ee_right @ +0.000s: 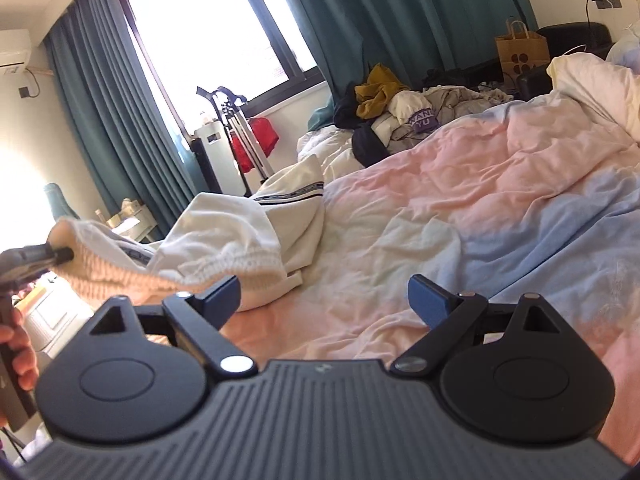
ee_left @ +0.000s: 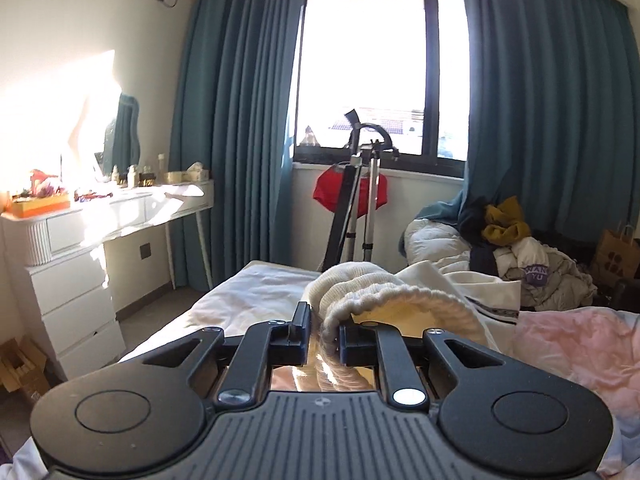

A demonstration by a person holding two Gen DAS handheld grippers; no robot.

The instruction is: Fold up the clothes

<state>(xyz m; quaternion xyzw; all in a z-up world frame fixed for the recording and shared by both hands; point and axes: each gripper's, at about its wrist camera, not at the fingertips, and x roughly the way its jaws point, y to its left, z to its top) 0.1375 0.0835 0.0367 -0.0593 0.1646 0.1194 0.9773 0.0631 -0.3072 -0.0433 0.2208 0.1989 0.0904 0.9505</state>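
A cream garment (ee_left: 400,300) with a ribbed elastic waistband and a dark stripe lies bunched on the bed. My left gripper (ee_left: 325,330) is shut on its waistband and lifts it off the bed. In the right wrist view the same garment (ee_right: 228,224) stretches from the bed up to the left gripper (ee_right: 60,256), seen at the far left with a hand behind it. My right gripper (ee_right: 324,296) is open, its blue fingers (ee_right: 430,300) wide apart just above the quilt, right of the garment, nothing between them.
A pink and blue quilt (ee_right: 460,184) covers the bed. A pile of clothes (ee_right: 400,108) sits at the bed's far end by teal curtains (ee_left: 236,120). A metal stand (ee_left: 360,200) with a red cloth stands under the window. A white dressing table (ee_left: 100,220) stands left; a paper bag (ee_right: 522,50) far right.
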